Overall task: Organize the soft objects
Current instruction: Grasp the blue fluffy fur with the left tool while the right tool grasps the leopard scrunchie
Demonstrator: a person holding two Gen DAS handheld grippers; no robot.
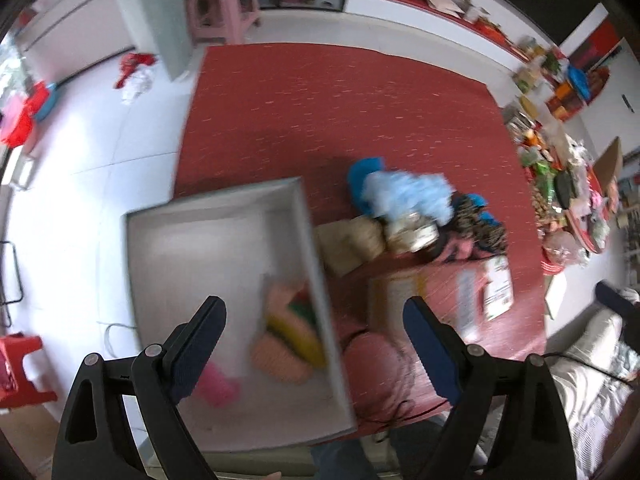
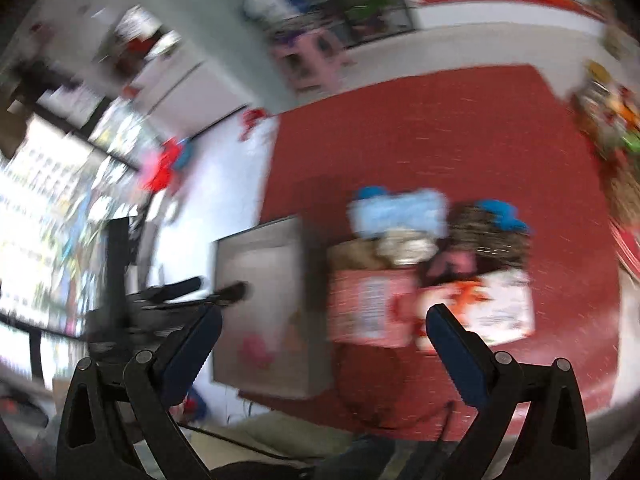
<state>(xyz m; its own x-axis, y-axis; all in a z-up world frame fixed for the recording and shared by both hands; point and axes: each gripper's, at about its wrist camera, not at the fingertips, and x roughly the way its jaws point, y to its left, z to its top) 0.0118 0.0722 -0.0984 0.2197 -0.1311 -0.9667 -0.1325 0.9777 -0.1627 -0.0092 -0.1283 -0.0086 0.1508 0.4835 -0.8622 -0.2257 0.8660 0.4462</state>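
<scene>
A grey open box [image 1: 192,236] lies on the edge of a red carpet [image 1: 340,112]. Inside it lie a peach, yellow and green soft toy [image 1: 290,332] and a pink soft item [image 1: 218,388]. My left gripper [image 1: 314,328] is open and empty above the box's near right wall. To the right sits a pile of soft things: a light blue fluffy one [image 1: 408,192], a beige cushion [image 1: 352,244] and a dark patterned cloth [image 1: 476,224]. My right gripper [image 2: 322,332] is open and empty, above the gap between the box [image 2: 272,272] and a printed carton [image 2: 432,304]. The pile [image 2: 400,212] shows blurred.
A flattened printed carton [image 1: 488,284] lies right of the pile. A pink stool [image 1: 224,8] stands at the carpet's far edge. Clutter lines the right wall [image 1: 560,160]. A red stool [image 1: 20,364] stands at left on white tiles. Both views are motion-blurred.
</scene>
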